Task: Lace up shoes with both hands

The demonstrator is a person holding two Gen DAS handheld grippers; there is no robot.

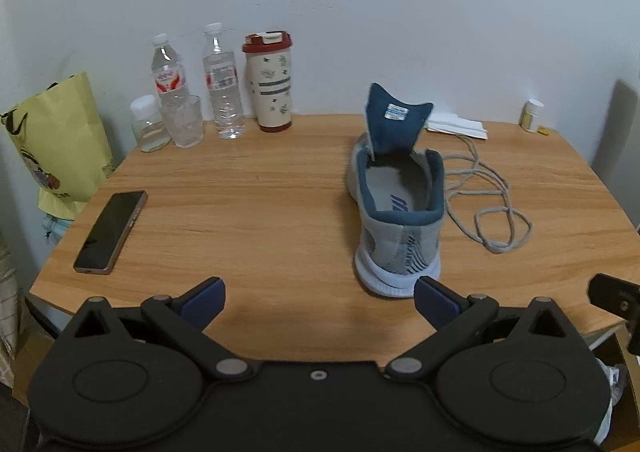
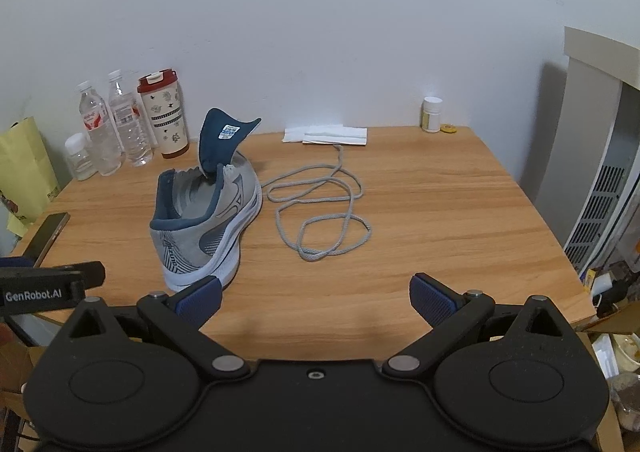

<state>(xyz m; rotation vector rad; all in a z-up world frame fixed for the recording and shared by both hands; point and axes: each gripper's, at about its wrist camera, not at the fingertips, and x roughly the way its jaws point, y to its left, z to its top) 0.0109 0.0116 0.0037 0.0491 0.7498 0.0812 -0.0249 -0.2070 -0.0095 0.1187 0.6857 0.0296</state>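
A grey running shoe [image 1: 396, 212] [image 2: 208, 220] with a dark blue lining stands on the wooden table [image 1: 248, 188] [image 2: 448, 204], heel toward me and its blue tongue [image 1: 394, 120] [image 2: 224, 140] pulled upright. Its eyelets carry no lace. A loose grey shoelace [image 1: 488, 204] [image 2: 320, 212] lies in loops on the table to the shoe's right. My left gripper [image 1: 319, 302] hovers open at the near table edge, just short of the heel. My right gripper [image 2: 314, 298] is open too, near the table's front edge, with the lace ahead of it and nothing between its fingers.
Along the back wall stand two water bottles [image 1: 222, 84], a glass [image 1: 184, 126], a small jar [image 1: 148, 124] and a red-lidded tumbler [image 1: 270, 82]. A phone [image 1: 110, 232] lies at the left. Folded white paper [image 2: 326, 134] and a pill bottle [image 2: 432, 114] sit behind. A white appliance [image 2: 600, 156] flanks the right.
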